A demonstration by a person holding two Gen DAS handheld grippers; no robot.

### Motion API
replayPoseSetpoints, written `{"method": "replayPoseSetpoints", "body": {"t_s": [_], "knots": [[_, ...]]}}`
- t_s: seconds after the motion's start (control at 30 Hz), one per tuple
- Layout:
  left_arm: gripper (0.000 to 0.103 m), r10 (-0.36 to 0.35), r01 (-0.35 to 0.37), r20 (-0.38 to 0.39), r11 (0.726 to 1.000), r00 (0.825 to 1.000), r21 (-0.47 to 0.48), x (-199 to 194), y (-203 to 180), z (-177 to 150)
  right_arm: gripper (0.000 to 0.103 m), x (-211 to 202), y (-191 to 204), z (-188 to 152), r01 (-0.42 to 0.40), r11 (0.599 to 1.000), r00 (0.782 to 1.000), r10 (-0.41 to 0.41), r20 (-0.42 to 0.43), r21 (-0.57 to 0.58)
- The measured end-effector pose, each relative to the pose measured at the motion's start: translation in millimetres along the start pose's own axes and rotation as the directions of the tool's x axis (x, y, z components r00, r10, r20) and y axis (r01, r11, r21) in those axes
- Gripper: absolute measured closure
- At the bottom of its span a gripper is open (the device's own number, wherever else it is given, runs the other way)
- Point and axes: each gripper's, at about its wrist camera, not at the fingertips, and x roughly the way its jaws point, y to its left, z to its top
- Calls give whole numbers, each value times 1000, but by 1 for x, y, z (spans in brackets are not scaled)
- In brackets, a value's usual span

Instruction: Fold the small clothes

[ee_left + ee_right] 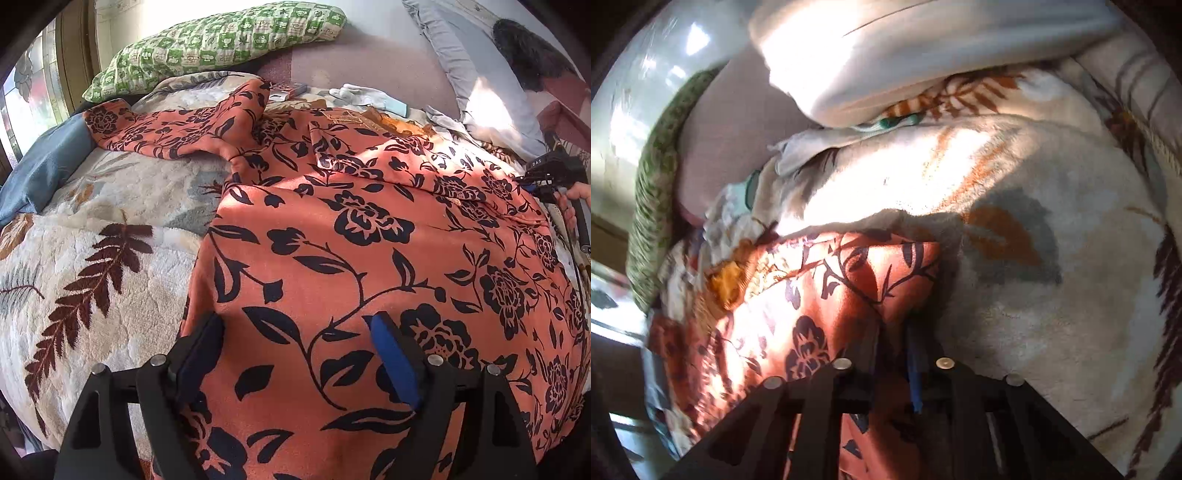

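An orange garment with a black floral print [351,240] lies spread over a leaf-patterned blanket [92,277], one sleeve stretched to the upper left. My left gripper [295,343] stands open over the garment's near left part; its left finger is at the cloth's edge and its blue-padded right finger is over the print. At the garment's far right edge, a hand holds my right gripper [532,177]. In the right wrist view the right gripper [895,328] is shut, with a fold of the orange garment [820,295] pinched between its fingers.
A green checked pillow [221,40] lies at the back and a blue cloth [48,166] at the left. Pale gloves and small items [365,98] sit beyond the garment's collar. A grey pillow [480,85] fills the back right. A white pillow [923,55] lies ahead of the right gripper.
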Motion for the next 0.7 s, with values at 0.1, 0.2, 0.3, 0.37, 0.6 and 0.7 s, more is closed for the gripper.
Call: {"method": "replayPoseSetpoints", "body": {"t_s": [0.1,0.2,0.3,0.37,0.6,0.7], "knots": [[17,6,-6,1,1000,1000,13,1,-2,0,95,-14,25,4,106,988,993,-99,66,-112],[17,6,-6,3,1000,1000,14,2,-3,0,96,-38,45,3,201,963,966,-164,202,-181],[16,7,-7,4,1000,1000,13,3,-3,1,96,-29,55,-2,344,904,926,-282,253,-254],[16,6,-6,2,1000,1000,19,3,-4,0,94,-11,39,-1,412,877,904,-361,228,-245],[16,-10,10,-2,1000,1000,-1,0,-2,0,93,-57,-13,-21,80,996,975,-84,207,27],[16,-4,4,-1,1000,1000,10,0,-4,0,92,-67,5,-31,-163,986,974,165,155,-28]]}}
